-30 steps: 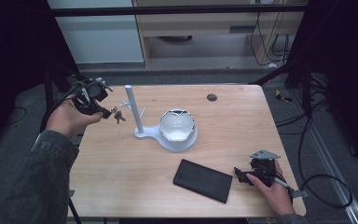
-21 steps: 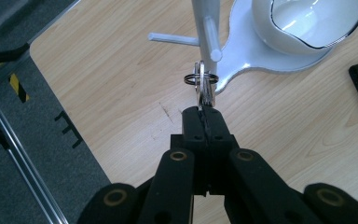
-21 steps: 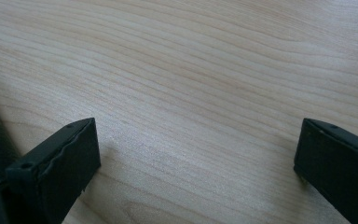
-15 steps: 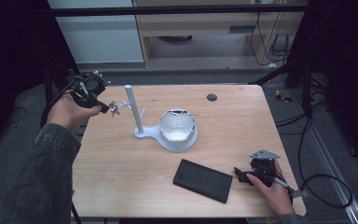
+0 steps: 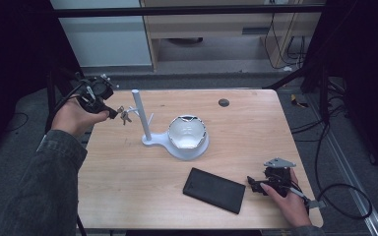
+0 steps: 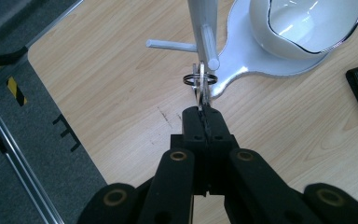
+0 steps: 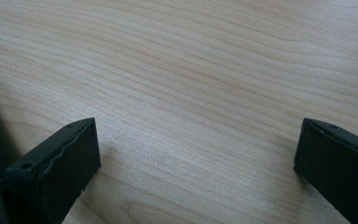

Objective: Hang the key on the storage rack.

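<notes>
Metal keys (image 6: 200, 86) in left tool (image 6: 204, 122), white pegged stand (image 6: 206, 25)

A pale wooden tabletop (image 5: 128, 182) with fine lengthwise grain carries a white stand (image 5: 145, 129) and a glossy white bowl (image 5: 187, 133) with a thin dark rim. A matte black flat case (image 5: 214, 190) lies nearby. Silver keys (image 6: 200, 86) on a dark ring sit in the black left claw (image 6: 204, 122). The right claw (image 7: 193, 172) is black too. The sleeve (image 5: 39, 196) is grey-green denim.
</notes>
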Action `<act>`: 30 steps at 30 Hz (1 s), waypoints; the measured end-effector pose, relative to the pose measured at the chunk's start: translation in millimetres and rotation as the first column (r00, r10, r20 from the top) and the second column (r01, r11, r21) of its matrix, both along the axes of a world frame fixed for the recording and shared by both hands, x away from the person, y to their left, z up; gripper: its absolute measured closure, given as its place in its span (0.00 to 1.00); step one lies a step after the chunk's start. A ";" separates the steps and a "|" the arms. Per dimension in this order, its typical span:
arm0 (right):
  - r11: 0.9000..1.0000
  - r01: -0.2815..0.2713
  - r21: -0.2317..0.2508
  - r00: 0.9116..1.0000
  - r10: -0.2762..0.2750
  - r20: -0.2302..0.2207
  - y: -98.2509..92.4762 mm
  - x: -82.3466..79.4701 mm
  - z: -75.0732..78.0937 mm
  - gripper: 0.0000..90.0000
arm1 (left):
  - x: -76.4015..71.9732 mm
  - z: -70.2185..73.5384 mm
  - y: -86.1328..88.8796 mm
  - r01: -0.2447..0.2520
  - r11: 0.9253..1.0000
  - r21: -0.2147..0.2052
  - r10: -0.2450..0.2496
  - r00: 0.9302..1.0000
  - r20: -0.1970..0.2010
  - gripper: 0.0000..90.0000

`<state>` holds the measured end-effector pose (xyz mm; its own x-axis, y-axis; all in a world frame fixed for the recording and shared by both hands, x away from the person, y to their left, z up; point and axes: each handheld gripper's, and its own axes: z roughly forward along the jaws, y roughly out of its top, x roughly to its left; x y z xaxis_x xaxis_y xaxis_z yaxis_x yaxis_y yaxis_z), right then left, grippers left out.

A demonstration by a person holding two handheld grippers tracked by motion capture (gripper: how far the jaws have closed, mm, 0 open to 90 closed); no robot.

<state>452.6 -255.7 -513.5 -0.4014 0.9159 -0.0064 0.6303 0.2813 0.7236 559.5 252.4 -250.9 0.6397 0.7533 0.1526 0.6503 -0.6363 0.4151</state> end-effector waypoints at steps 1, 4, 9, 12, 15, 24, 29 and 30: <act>1.000 0.000 0.000 1.000 0.000 0.000 0.0 0.0 0.0 0.00 | 0.3 0.0 -0.2 0.004 1.000 0.002 -0.004 1.000 0.000 1.00; 1.000 0.000 0.000 1.000 0.000 0.000 0.0 0.0 0.0 0.00 | 0.4 -0.5 -2.6 0.006 1.000 0.003 -0.006 1.000 -0.001 1.00; 1.000 0.000 0.000 1.000 0.000 0.000 0.0 0.0 0.0 0.00 | 1.6 -1.0 -4.3 0.006 1.000 -0.010 -0.006 1.000 0.007 1.00; 1.000 0.000 0.000 1.000 0.000 0.000 0.0 0.0 0.0 0.00 | 2.6 -0.8 -4.8 0.015 1.000 -0.003 -0.015 1.000 0.001 1.00; 1.000 0.000 0.000 1.000 0.000 0.000 0.0 0.0 0.0 0.00 | 3.2 -1.0 -6.8 0.019 1.000 -0.002 -0.019 1.000 0.000 1.00; 1.000 0.000 0.000 1.000 0.000 0.000 0.0 0.0 0.0 0.00 | 6.2 -4.7 -9.2 0.006 1.000 -0.002 -0.006 1.000 -0.004 1.00; 1.000 0.000 0.000 1.000 0.000 0.000 0.0 0.0 0.0 0.00 | 7.9 -6.2 -9.2 0.010 1.000 0.000 -0.010 1.000 -0.003 1.00; 1.000 0.000 0.000 1.000 0.000 0.000 0.0 0.0 0.0 0.00 | 8.0 -6.5 -9.4 0.009 1.000 0.001 -0.009 1.000 -0.002 1.00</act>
<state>452.6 -255.8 -513.5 -0.4017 0.9158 -0.0065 0.6302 0.2815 0.7236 567.5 243.0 -257.4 0.6465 0.7476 0.1520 0.6454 -0.6422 0.4136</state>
